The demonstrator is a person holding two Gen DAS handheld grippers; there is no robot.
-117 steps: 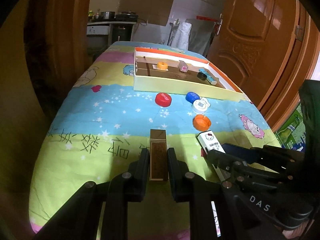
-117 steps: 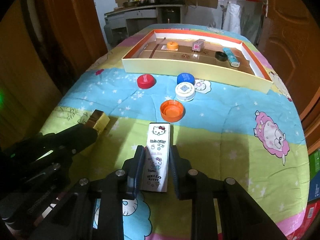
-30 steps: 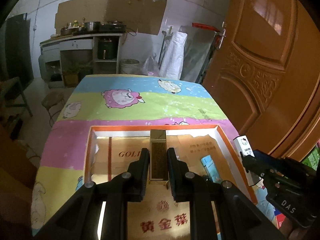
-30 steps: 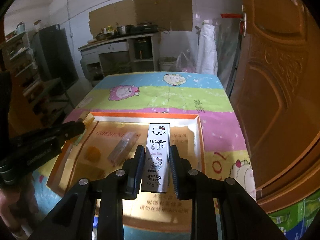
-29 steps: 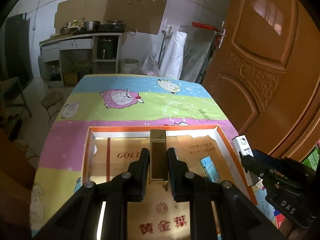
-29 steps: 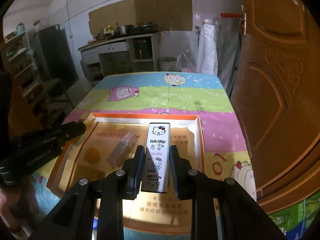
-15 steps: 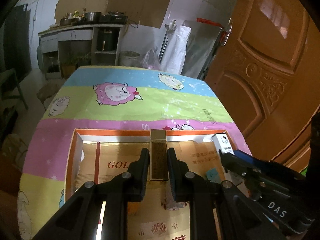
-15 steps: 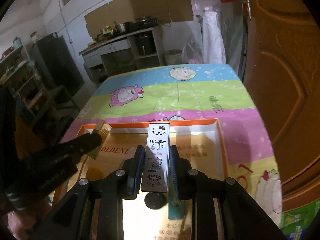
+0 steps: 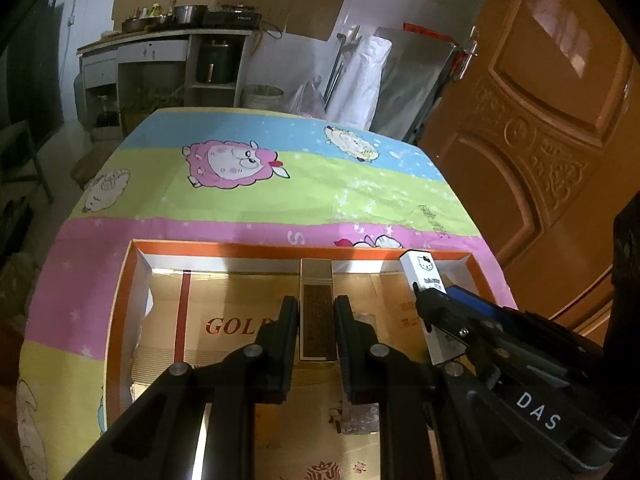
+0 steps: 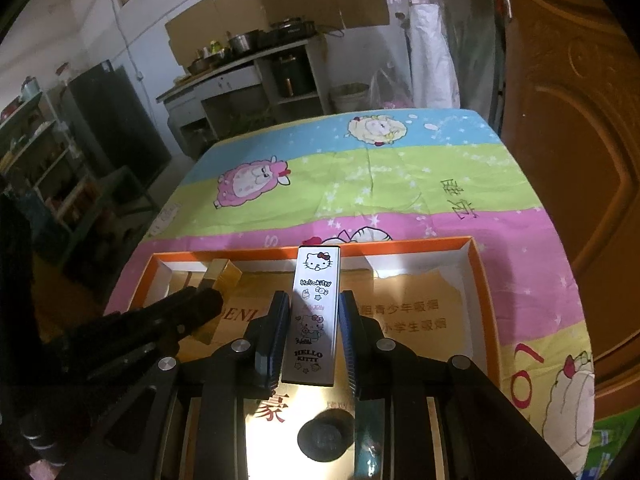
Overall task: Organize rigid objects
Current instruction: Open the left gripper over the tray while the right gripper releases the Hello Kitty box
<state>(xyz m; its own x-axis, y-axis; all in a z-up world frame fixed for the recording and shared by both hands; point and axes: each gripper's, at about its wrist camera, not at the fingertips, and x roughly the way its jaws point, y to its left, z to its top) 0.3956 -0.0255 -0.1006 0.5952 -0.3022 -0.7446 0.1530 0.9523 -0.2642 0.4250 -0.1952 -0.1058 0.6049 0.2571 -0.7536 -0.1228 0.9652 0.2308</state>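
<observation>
Over the orange-rimmed box (image 9: 132, 288) on the cartoon bedsheet (image 9: 256, 196), the left gripper (image 9: 316, 316) clamps a slim gold-and-brown lighter (image 9: 316, 312) near the box's far edge. Rightward, the right gripper (image 10: 314, 328) clamps a white Hello Kitty lighter (image 10: 314, 312). Both seem mid-delivery; next, each likely needs lowering to the box floor and releasing.

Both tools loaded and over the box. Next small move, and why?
Probably lower both and release inside the box. The left tool is clamped on the gold lighter, the right tool on the Hello Kitty lighter, and both items hang over the box floor, not yet resting on it.
</observation>
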